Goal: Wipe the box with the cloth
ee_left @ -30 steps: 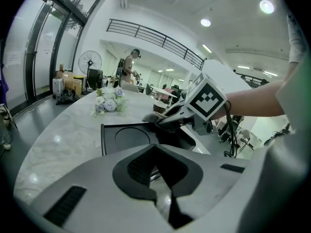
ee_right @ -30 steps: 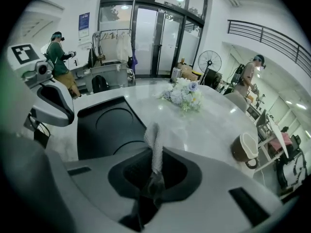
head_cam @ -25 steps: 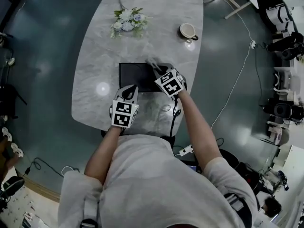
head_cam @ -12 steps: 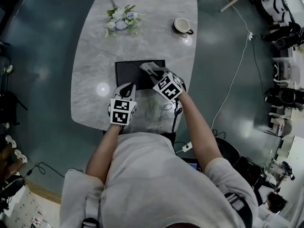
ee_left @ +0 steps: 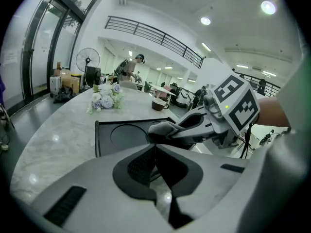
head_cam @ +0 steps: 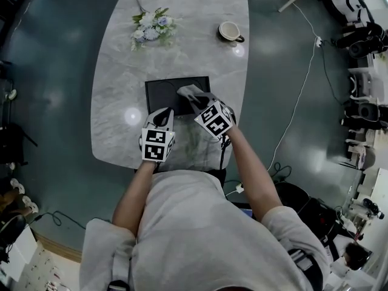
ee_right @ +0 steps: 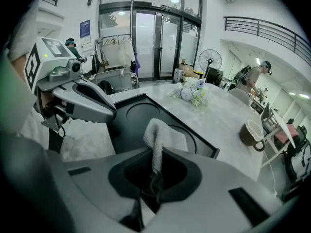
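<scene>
A flat black box (head_cam: 163, 93) with round recesses lies on the marble table (head_cam: 121, 59) in front of me. My right gripper (head_cam: 195, 100) is shut on a grey cloth (head_cam: 189, 91), which drapes down onto the box's right part. In the right gripper view the cloth (ee_right: 158, 137) rises out of the shut jaws over the box (ee_right: 131, 113). My left gripper (head_cam: 163, 117) is at the box's near edge, left of the cloth, jaws shut with nothing seen between them. From the left gripper view, the right gripper (ee_left: 194, 127) and cloth (ee_left: 163, 127) lie across the box (ee_left: 121, 135).
A bunch of flowers (head_cam: 148, 28) lies at the table's far left and a cup (head_cam: 229, 31) stands at the far right. A black cable (head_cam: 221, 145) trails off the near table edge. Chairs and equipment stand on the floor to the right.
The right gripper has drawn the cloth leftward and nearer across the box's top. The left gripper has stayed at the box's near edge.
</scene>
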`<action>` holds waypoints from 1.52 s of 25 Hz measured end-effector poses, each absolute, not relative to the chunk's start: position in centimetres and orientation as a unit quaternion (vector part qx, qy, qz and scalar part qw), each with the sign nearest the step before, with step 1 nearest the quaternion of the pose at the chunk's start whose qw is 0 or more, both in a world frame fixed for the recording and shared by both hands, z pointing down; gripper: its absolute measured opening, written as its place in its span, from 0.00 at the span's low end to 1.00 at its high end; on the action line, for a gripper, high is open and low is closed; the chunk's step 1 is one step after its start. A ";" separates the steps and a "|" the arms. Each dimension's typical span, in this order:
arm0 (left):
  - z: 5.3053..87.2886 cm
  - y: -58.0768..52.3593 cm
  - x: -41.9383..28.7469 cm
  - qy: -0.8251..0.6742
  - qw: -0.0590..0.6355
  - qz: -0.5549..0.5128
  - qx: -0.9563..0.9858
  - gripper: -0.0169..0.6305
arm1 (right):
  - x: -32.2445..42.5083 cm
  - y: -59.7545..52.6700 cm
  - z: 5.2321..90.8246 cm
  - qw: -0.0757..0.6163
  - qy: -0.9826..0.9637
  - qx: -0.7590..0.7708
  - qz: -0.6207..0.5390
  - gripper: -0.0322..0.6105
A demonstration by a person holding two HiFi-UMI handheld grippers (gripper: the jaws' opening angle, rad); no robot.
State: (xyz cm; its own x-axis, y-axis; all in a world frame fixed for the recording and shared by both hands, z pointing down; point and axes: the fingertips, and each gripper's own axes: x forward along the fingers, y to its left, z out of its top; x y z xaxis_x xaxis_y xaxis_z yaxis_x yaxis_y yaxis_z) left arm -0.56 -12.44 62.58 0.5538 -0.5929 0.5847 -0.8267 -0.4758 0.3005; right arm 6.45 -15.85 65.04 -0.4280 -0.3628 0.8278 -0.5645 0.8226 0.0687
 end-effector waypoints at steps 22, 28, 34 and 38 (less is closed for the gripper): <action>63.4 -12.7 -0.8 -0.425 0.294 0.209 0.830 0.06 | 6.8 -11.1 64.8 0.434 -0.846 0.281 0.133 0.12; 62.8 -12.8 -1.6 -0.436 0.295 0.199 0.827 0.06 | 6.3 -13.1 62.3 0.394 -0.855 0.301 0.153 0.12; 62.6 -12.8 -2.4 -0.445 0.290 0.204 0.823 0.06 | 3.5 -18.3 60.2 0.379 -0.871 0.292 0.109 0.12; 62.3 -12.9 -3.5 -0.455 0.287 0.205 0.818 0.06 | 1.8 -20.9 61.2 0.401 -0.867 0.283 0.083 0.12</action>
State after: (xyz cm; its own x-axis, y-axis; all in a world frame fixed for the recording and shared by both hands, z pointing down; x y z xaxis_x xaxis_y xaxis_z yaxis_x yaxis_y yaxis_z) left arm -3.48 -12.89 62.33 0.5013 -0.6264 0.5969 -0.8621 -0.4210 0.2821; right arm 1.85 -20.94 61.21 -0.5169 -0.4248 0.7432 -0.5581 0.8255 0.0837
